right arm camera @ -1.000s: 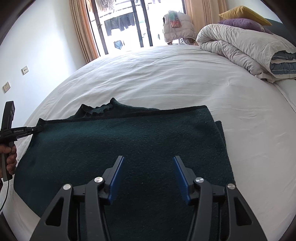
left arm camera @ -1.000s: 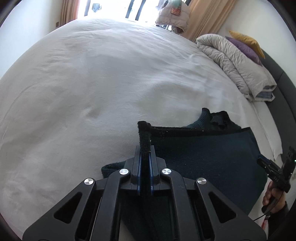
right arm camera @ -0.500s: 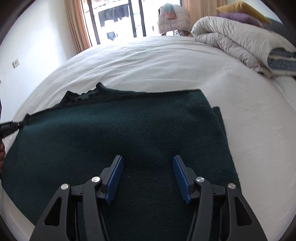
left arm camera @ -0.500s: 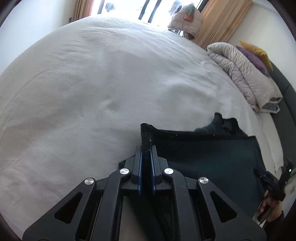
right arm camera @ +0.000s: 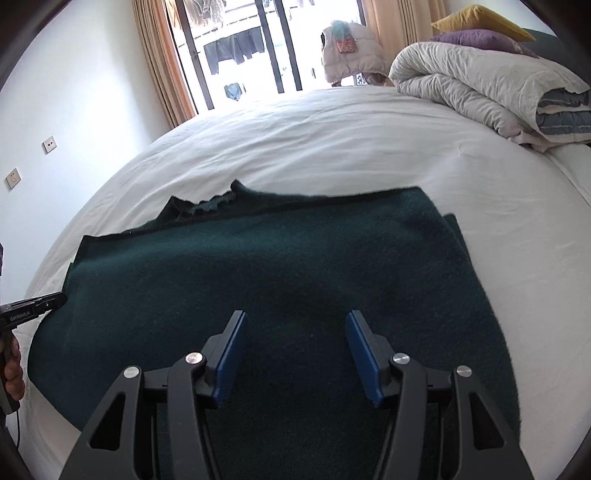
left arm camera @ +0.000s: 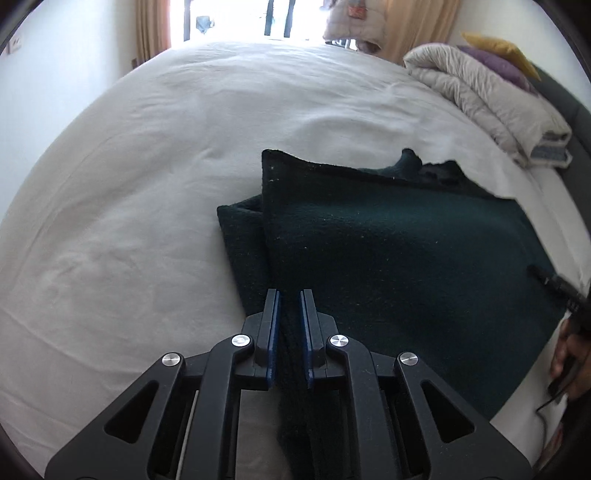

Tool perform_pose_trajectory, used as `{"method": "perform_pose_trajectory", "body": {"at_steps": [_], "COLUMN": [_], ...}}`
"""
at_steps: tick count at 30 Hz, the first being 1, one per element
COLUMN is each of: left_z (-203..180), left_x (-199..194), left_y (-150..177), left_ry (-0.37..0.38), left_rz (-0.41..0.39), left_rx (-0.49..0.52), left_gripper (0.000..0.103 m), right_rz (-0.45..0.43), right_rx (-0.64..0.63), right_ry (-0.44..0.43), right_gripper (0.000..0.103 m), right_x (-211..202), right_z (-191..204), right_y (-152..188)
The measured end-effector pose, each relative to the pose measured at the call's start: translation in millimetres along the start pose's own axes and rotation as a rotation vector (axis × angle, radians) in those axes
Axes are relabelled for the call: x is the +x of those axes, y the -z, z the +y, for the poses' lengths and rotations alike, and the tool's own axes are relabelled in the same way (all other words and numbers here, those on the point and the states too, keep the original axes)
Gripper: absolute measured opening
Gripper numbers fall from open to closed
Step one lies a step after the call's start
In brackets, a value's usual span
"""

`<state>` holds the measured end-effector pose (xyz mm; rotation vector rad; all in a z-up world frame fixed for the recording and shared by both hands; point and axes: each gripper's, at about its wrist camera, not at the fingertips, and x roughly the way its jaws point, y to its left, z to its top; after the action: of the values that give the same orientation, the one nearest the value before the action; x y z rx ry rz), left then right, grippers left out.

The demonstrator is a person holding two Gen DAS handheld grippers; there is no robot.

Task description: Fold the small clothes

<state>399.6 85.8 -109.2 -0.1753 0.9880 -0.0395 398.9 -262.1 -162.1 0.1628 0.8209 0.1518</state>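
Note:
A dark green knitted garment [left arm camera: 399,258] lies folded flat on the white bed [left arm camera: 147,184]; it also shows in the right wrist view [right arm camera: 288,273]. My left gripper [left arm camera: 290,299] sits at the garment's left edge, its jaws slightly apart with the fabric edge running loosely between them. In the right wrist view the left gripper [right arm camera: 40,306] shows at the garment's left side. My right gripper [right arm camera: 295,325] is open and empty, hovering over the garment's near middle. The garment's collar [right arm camera: 210,203] pokes out at the far edge.
A rolled grey duvet [right arm camera: 491,85] with purple and yellow pillows [right arm camera: 476,33] lies at the bed's far right. A window with curtains [right arm camera: 240,48] and a pale jacket [right arm camera: 347,48] stand beyond the bed. White sheet surrounds the garment.
My left gripper laid the lifted corner down, slid back along the left edge and parted its jaws. The garment now lies flat. My right gripper stayed open above it.

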Motion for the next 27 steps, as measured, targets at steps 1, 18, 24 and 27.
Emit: {"method": "perform_pose_trajectory", "body": {"at_steps": [1,18,24,27], "left_z": [3,16,0,-6], "left_x": [-1,-13,-8,-10], "left_y": [1,20,22,24], "left_ry": [0.016,0.16,0.106,0.056], "left_rz": [0.003,0.051,0.062,0.038], "left_rx": [-0.017,-0.086,0.014,0.05], "left_gripper": [0.01,0.024,0.021,0.007], "right_rz": [-0.001,0.009,0.013,0.011], "right_rx": [-0.001,0.016,0.011,0.007], "right_ry": [-0.007,-0.075,-0.07,-0.067], "right_gripper": [0.059,0.059,0.059,0.059], "right_x": [-1,-8,-7,-8], "right_z": [1,7,9,11], "right_y": [2,17,19,19]}}
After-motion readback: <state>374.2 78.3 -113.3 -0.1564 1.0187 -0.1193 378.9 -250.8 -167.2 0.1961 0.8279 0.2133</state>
